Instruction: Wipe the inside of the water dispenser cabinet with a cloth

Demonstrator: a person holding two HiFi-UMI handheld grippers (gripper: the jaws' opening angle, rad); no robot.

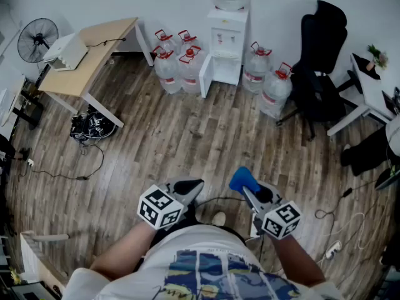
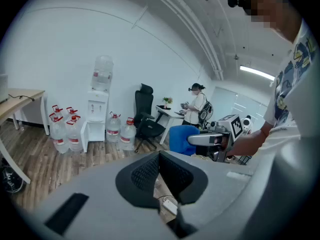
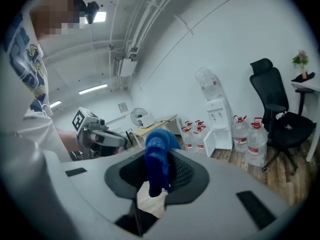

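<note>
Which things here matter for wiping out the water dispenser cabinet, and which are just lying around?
For the job: blue cloth, right gripper holding it, water dispenser, its open cabinet door.
Lying about: water bottles, office chair, wooden desk, fan, floor cables.

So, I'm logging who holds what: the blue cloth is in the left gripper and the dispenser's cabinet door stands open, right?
Not the left: the blue cloth is clamped in the right gripper, as the right gripper view shows; the left gripper is shut on nothing. The cabinet door of the water dispenser does stand open.
</note>
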